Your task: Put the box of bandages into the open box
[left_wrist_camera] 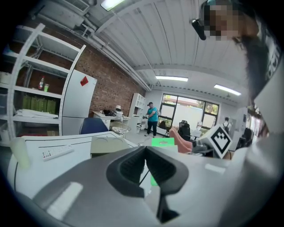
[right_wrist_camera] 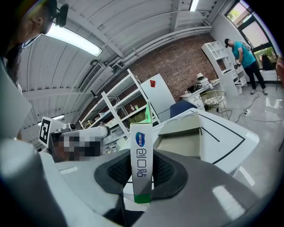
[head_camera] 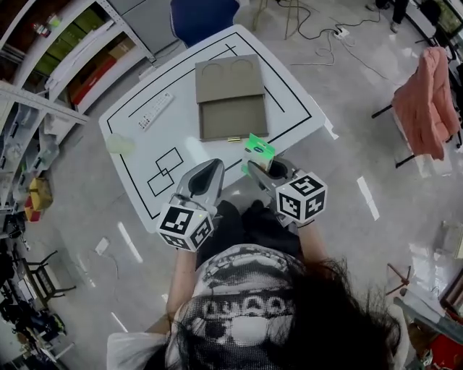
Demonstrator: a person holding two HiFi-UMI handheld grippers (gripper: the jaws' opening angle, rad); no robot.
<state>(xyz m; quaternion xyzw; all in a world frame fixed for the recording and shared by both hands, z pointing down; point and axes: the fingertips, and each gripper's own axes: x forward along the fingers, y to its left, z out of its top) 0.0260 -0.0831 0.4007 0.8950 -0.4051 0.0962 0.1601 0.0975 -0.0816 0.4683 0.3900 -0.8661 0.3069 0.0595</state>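
Note:
The bandage box (head_camera: 257, 152), white with green ends, stands upright between the pads of my right gripper (head_camera: 262, 168), just above the table's near edge. In the right gripper view the bandage box (right_wrist_camera: 142, 159) fills the gap of that gripper (right_wrist_camera: 142, 172), which is shut on it. The open box (head_camera: 231, 97), flat and grey-brown with its lid folded back, lies on the white table (head_camera: 159, 137) a little beyond; it shows as the open box (right_wrist_camera: 183, 135) ahead of the jaws. My left gripper (head_camera: 205, 178) hangs beside it, jaws together and empty (left_wrist_camera: 145, 165).
A white remote control (head_camera: 154, 110) lies left of the open box, and a pale green lump (head_camera: 119, 144) sits near the table's left edge. A blue chair (head_camera: 203, 17) stands behind the table. Shelves (head_camera: 65, 50) line the left; a pink garment (head_camera: 427, 101) hangs at the right.

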